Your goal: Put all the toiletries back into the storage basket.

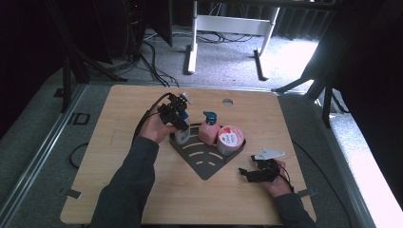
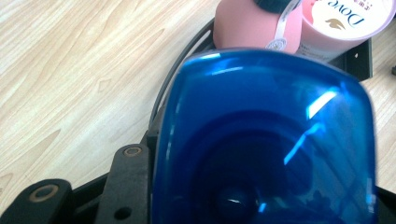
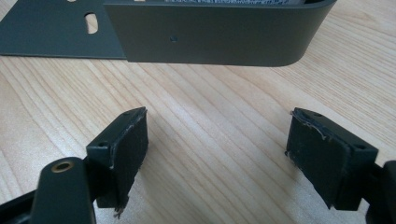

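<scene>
A blue bottle [image 2: 266,140] with a white label stands at the left end of the dark corner tray [image 1: 204,166]. My left gripper [image 1: 178,122] is shut on it from above and the left, one black finger [image 2: 127,179] against its side. A pink pump bottle [image 1: 208,131] and a pink Dove jar [image 1: 230,139] stand beside it in the tray, also seen as the pump bottle [image 2: 252,25] and jar [image 2: 341,23] past the blue one. My right gripper [image 3: 217,149] rests open on the wood by the tray's right front wall [image 3: 215,37], nothing between its pads.
The wooden table [image 1: 142,190] has bare room at the left and along its near edge. A round hole [image 1: 227,101] sits near the far edge. A white desk frame [image 1: 228,28] and cables lie on the floor beyond the table.
</scene>
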A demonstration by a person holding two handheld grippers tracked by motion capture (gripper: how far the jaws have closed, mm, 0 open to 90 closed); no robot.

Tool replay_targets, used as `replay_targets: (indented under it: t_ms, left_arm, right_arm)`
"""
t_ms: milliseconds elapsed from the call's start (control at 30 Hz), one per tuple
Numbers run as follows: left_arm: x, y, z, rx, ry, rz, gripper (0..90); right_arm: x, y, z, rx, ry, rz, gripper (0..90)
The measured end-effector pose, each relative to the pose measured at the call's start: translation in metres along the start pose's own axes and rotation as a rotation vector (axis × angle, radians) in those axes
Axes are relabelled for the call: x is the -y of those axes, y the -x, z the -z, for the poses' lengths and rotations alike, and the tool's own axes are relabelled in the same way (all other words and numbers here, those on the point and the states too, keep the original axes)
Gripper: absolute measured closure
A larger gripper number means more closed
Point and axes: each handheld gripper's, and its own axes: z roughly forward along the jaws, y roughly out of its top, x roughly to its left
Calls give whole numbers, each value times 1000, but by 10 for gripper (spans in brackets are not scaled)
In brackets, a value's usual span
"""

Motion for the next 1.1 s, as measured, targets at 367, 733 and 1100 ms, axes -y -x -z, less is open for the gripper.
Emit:
replay_targets:
  t_ms: [367, 733, 1100]
  left_arm:
    - [-8, 3, -8, -3, 12, 1, 552]
    - [-12, 2, -15, -16, 20, 5, 552]
    - [-16, 0, -25, -17, 14, 4, 552]
  right_arm:
    - [0, 0, 0, -1, 0, -1, 204]
    - [0, 0, 0, 0, 0, 0, 204]
    - [0, 0, 0, -1, -1, -1, 204]
